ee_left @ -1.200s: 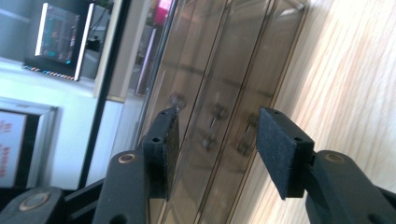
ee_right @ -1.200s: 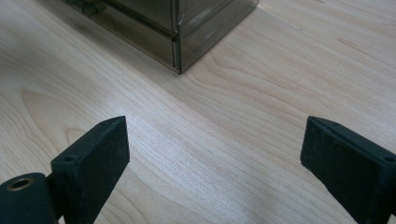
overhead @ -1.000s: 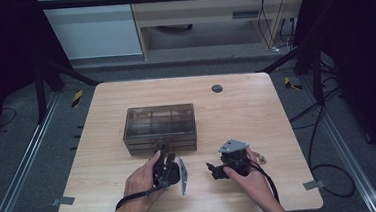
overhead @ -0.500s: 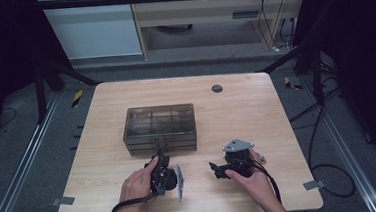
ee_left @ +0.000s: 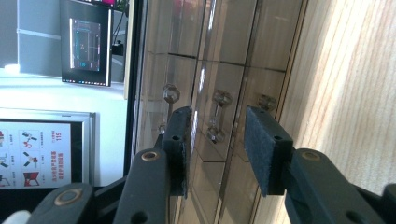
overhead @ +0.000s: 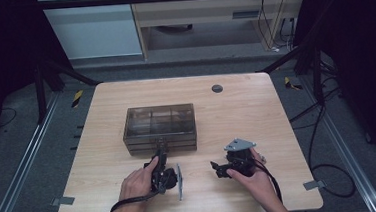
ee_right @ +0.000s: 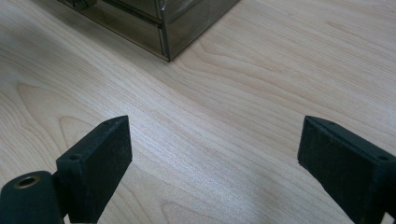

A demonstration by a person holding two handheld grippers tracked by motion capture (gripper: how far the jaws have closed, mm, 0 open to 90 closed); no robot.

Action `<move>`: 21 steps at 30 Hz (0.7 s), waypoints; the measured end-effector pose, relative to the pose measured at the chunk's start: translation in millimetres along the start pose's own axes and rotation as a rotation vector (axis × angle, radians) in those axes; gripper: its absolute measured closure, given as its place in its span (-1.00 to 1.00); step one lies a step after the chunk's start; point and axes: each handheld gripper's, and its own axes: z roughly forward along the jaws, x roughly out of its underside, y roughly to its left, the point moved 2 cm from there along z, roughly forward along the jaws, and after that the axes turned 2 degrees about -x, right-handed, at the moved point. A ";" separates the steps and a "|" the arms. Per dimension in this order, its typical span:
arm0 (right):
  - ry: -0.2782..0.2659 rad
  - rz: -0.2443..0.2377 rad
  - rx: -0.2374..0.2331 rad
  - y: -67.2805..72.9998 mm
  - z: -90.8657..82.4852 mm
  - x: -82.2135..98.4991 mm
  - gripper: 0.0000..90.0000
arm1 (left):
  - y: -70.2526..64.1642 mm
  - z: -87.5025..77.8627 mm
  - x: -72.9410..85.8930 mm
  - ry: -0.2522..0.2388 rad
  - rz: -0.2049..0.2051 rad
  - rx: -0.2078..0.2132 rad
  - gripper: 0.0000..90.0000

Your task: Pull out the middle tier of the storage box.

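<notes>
A smoky clear drawer box (overhead: 160,123) stands at the middle of the wooden table (overhead: 236,112). My left gripper (overhead: 162,147), turned on its side, reaches up to the box's front face. In the left gripper view its pads (ee_left: 181,135) stand on either side of a small clear drawer handle (ee_left: 215,116) with a gap on each side. The jaws have just been closing, with the handle between them. My right gripper (overhead: 215,168) rests low on the table to the right of the box, pointing left. Its jaws (ee_right: 212,154) are wide open over bare wood, and the box corner (ee_right: 154,18) lies ahead.
A black round grommet (overhead: 217,88) sits in the table's far side. Metal rails run along both sides of the table, and cables (overhead: 331,171) lie on the floor at the right. A monitor (ee_left: 85,44) glows beyond the box in the left gripper view.
The left hand has shifted slightly toward the near edge, its gripper still at the box front. The right hand has kept still.
</notes>
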 end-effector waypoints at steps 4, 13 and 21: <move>0.001 -0.001 0.001 0.0 -0.1 0.0 -0.76 | -1.8 1.7 -1.3 0.003 0.019 -0.015 0.42; 0.005 -0.003 0.004 -0.1 0.2 0.2 -0.75 | -4.0 6.3 -2.2 0.014 0.062 -0.039 0.50; 0.011 -0.002 0.006 -0.9 0.6 0.6 -0.75 | -5.1 8.9 -1.4 0.023 0.079 -0.039 0.58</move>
